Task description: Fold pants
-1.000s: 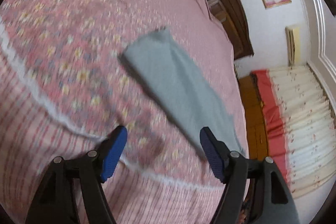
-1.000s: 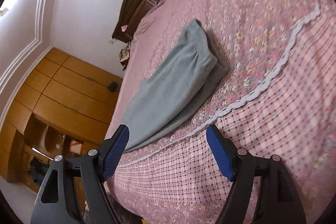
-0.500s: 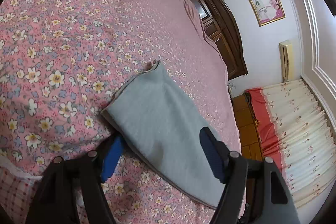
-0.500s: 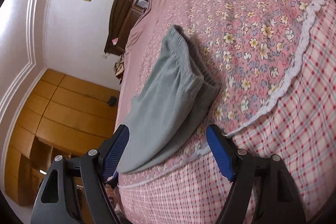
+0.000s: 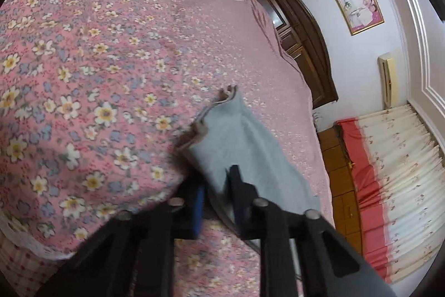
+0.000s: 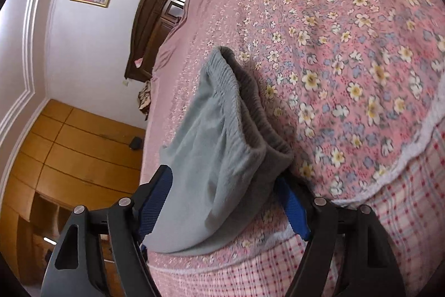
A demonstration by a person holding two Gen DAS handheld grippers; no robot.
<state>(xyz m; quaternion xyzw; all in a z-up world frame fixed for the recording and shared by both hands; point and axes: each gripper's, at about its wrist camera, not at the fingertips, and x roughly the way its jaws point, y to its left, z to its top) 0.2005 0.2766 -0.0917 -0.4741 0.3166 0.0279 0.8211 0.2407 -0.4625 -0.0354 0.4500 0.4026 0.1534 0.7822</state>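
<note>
On the floral bedspread (image 5: 83, 74) lie the grey pants (image 6: 217, 152); my left gripper (image 5: 215, 196) seemingly pinches their hem, my right gripper (image 6: 228, 202) straddles the waistband, fingers spread. Headboard (image 5: 303, 41) beyond.

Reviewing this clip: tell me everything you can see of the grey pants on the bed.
The pants are soft grey-blue knit, apparently folded lengthwise, lying on the pink floral bedspread. The gathered elastic waistband, darker inside, faces the right gripper, whose open jaws straddle that end. At the other end, the leg hems curl up slightly; the left gripper is shut on the fabric edge there.
</note>
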